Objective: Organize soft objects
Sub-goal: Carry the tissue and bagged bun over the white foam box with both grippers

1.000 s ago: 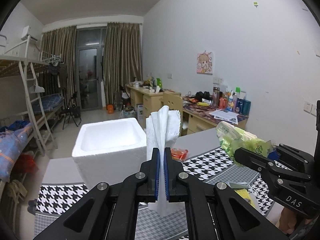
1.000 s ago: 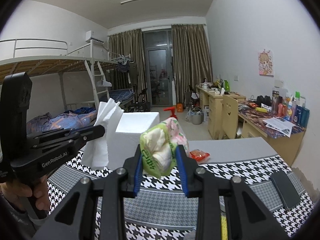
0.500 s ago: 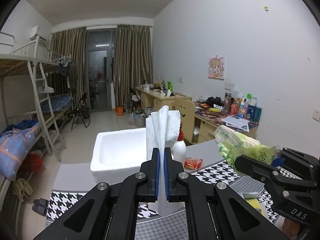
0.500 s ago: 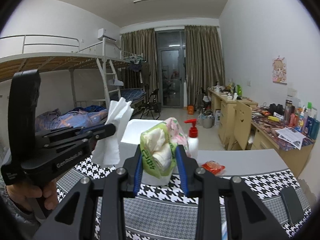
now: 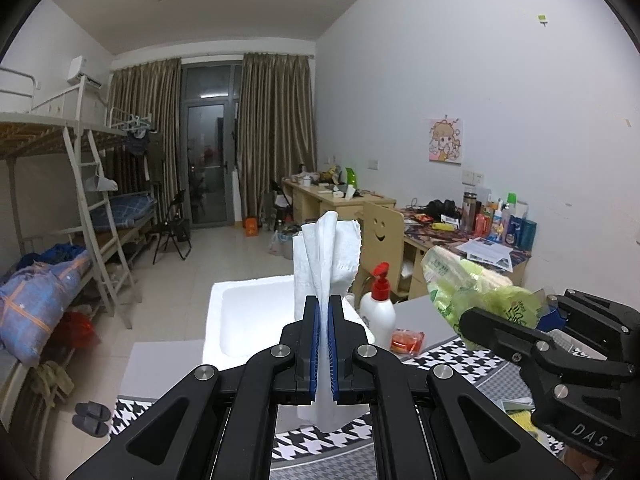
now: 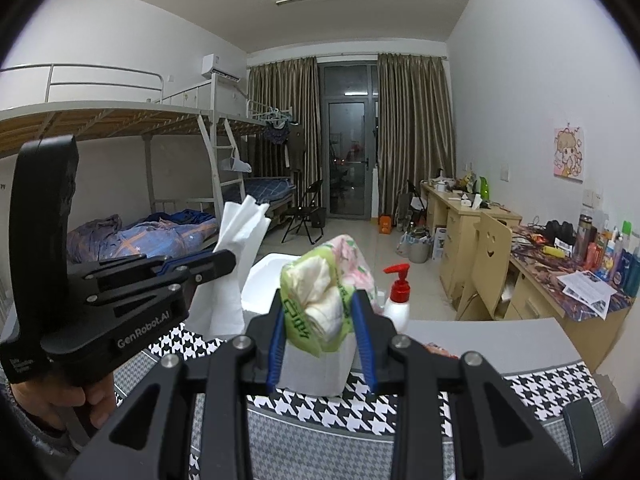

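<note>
My left gripper (image 5: pixel 323 312) is shut on a folded white paper towel (image 5: pixel 326 256) that stands up between its blue pads and hangs below them. It also shows in the right wrist view (image 6: pixel 240 236). My right gripper (image 6: pixel 320 312) is shut on a green and pink soft tissue pack (image 6: pixel 324 292), also seen at the right of the left wrist view (image 5: pixel 472 292). Both are held above the table, in front of a white foam box (image 5: pixel 248 316), whose rim shows in the right wrist view (image 6: pixel 264 268).
A white pump bottle with a red top (image 5: pixel 378 308) and a small red packet (image 5: pixel 406 338) sit beside the box on the houndstooth table mat (image 6: pixel 520 392). A dark phone (image 6: pixel 586 428) lies at the table's right. Desks, a chair and bunk beds stand beyond.
Both grippers have risen and tilted up with their loads. The foam box now sits lower in view and the pump bottle has come into sight.
</note>
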The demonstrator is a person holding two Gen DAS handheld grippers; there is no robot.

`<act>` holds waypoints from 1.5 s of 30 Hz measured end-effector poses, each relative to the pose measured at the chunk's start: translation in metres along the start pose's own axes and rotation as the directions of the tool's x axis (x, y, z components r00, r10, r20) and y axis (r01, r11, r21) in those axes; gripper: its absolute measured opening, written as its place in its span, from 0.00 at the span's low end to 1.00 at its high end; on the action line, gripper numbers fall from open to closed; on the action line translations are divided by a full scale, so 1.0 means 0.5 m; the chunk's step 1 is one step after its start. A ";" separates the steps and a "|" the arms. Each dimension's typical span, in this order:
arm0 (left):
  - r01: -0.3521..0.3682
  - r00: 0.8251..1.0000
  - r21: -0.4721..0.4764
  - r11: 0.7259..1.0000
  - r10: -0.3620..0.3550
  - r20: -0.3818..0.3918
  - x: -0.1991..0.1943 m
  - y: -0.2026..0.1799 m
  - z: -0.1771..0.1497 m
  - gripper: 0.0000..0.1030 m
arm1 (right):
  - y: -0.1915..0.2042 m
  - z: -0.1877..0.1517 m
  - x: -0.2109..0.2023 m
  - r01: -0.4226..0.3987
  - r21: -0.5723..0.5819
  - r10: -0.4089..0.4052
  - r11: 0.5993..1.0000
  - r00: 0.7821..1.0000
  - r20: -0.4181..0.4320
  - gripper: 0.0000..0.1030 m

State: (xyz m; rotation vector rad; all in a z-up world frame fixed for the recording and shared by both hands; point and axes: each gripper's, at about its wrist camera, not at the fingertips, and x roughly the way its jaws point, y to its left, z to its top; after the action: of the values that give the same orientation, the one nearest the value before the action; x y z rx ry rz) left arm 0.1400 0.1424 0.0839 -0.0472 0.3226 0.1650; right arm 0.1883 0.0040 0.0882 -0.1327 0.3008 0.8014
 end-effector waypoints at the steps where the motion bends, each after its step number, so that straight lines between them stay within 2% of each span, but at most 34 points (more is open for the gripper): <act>1: -0.002 1.000 0.000 1.000 0.002 0.000 0.003 0.002 0.002 0.05 | 0.001 0.001 0.004 -0.001 -0.002 0.001 1.000 1.000 -0.003 0.35; 25: -0.040 0.999 0.000 0.999 0.040 -0.026 0.081 0.039 0.034 0.05 | -0.005 0.053 0.088 0.050 0.010 -0.050 0.999 0.998 -0.030 0.35; 37: -0.067 0.995 -0.015 0.998 0.066 -0.077 0.149 0.062 0.038 0.05 | -0.003 0.066 0.136 0.055 0.012 -0.054 0.998 0.996 -0.076 0.35; 45: -0.063 0.991 -0.043 0.997 0.057 -0.120 0.196 0.079 0.031 0.05 | -0.013 0.073 0.170 0.057 0.026 -0.054 0.998 0.992 -0.110 0.35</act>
State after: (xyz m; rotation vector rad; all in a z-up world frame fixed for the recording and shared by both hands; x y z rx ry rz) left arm 0.2296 0.1977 0.0663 -0.0938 0.4394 0.2297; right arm 0.2566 0.0666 0.0962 -0.1577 0.4106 0.7360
